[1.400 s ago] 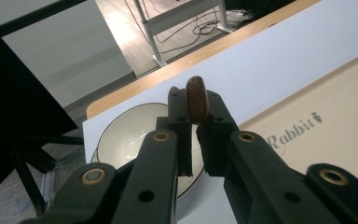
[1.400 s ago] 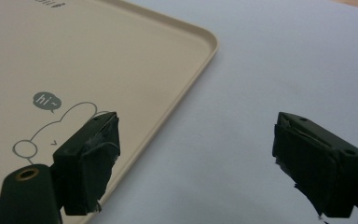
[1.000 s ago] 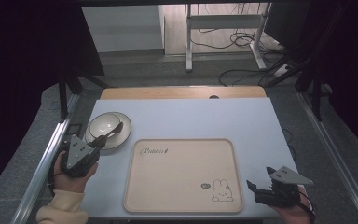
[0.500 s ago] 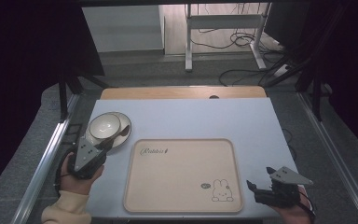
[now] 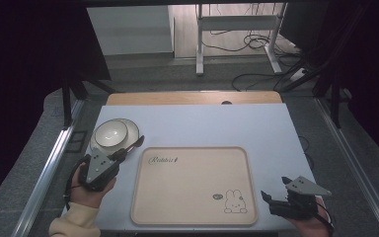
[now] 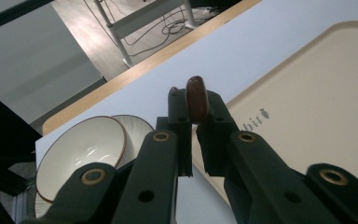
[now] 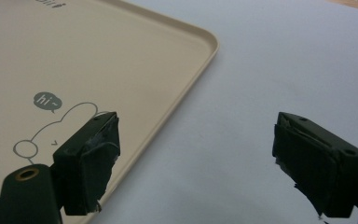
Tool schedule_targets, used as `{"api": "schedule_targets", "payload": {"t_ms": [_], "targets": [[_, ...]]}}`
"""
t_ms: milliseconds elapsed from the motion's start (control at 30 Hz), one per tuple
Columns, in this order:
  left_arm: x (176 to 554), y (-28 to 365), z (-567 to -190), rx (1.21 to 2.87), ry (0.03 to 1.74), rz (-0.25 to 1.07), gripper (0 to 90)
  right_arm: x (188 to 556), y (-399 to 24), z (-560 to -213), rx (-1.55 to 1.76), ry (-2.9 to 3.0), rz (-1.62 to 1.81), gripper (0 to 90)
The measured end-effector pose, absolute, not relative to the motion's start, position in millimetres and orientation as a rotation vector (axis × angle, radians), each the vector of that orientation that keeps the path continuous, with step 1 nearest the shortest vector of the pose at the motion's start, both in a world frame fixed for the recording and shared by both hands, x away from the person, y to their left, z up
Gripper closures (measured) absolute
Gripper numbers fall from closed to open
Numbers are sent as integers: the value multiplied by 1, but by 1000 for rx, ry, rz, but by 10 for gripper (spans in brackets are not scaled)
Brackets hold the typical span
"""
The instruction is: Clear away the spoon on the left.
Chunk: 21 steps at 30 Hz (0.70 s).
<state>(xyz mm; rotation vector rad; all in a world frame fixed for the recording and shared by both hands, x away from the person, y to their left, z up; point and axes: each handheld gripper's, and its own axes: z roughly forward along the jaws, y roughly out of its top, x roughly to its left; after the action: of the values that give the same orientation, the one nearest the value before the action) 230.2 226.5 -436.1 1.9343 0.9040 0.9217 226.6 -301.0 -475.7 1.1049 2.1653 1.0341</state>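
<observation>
With our left gripper [image 5: 128, 148] clamped on a brown spoon [image 6: 196, 99] just beside the bowl [image 5: 110, 133], we judge the carrying step is in hand, and next we swing it over the tray [image 5: 192, 217] ahead, while our right gripper [image 7: 196, 163] waits wide apart.

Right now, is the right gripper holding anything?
No: in the right gripper view the right gripper has its jaws wide apart over the bare table beside the tray, with nothing between them.

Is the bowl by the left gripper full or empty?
Empty. The bowl shows a bare white inside with a thin brown rim and sits on a plate. The left gripper holds a brown handle.
</observation>
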Motion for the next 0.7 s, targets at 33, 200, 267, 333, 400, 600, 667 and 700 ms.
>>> {"api": "schedule_targets", "payload": {"t_ms": [33, 200, 267, 333, 400, 600, 667, 700], "targets": [[230, 225, -437, 1938, 900, 919, 851, 227, -301, -476, 1105, 2164, 1035, 150], [231, 219, -440, 1963, 881, 912, 851, 227, -301, -476, 1104, 2166, 1033, 150], [231, 217, -441, 1964, 878, 907, 851, 227, -301, -476, 1103, 2164, 1034, 150], [231, 216, -442, 1969, 876, 904, 851, 227, -301, -476, 1101, 2165, 1033, 150], [232, 215, -443, 1974, 874, 899, 851, 227, -301, -476, 1100, 2165, 1032, 150], [233, 211, -448, 2003, 855, 884, 850, 226, -300, -476, 1101, 2164, 1034, 149], [233, 210, -449, 2011, 851, 877, 850, 227, -301, -476, 1100, 2165, 1032, 150], [234, 210, -450, 2015, 849, 874, 851, 227, -301, -476, 1100, 2165, 1032, 150]]}}
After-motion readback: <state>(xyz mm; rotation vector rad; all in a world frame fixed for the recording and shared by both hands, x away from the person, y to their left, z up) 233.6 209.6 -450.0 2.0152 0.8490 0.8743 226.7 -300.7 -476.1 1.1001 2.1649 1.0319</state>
